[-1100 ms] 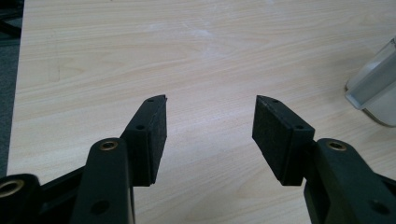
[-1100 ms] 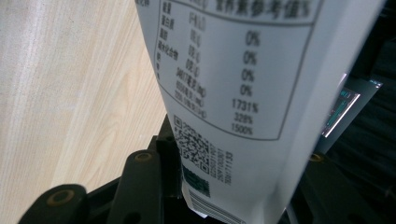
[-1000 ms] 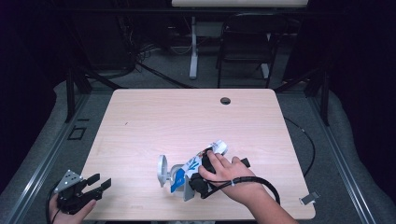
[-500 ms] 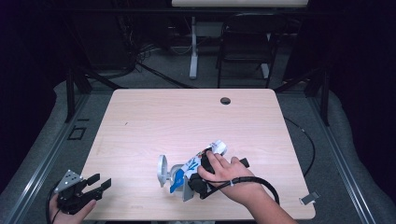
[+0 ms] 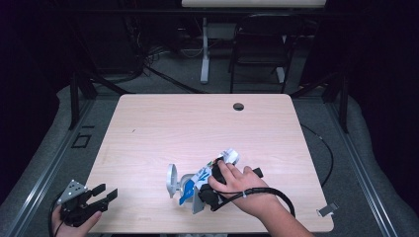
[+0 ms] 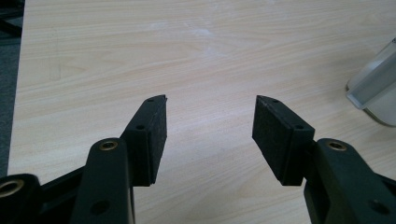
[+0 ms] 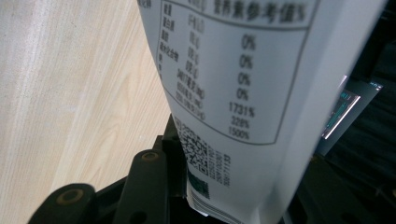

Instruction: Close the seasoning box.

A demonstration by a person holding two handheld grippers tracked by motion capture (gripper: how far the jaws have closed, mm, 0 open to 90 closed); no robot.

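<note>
A white and blue packet [image 5: 201, 176] lies near the table's front edge, its white top [image 5: 230, 156] pointing back and right. A person's right hand covers my right gripper [image 5: 203, 191] beside it. In the right gripper view the packet [image 7: 243, 70], with a printed table and a QR code, stands between the jaws of my right gripper [image 7: 243, 151]. The jaws have just been closing, and the left pad [image 7: 175, 140] lies against it. A round silvery dish [image 5: 172, 180] leans at the packet's left. My left gripper [image 5: 106, 193] [image 6: 210, 123] hangs open at the front left corner with nothing between its pads.
The wooden table [image 5: 197, 123] has a dark cable hole [image 5: 238, 106] at the back. In the left gripper view the dish's rim [image 6: 373, 88] shows at the right edge. A black cable [image 5: 276, 195] loops from the right gripper. A chair [image 5: 257, 44] stands behind the table.
</note>
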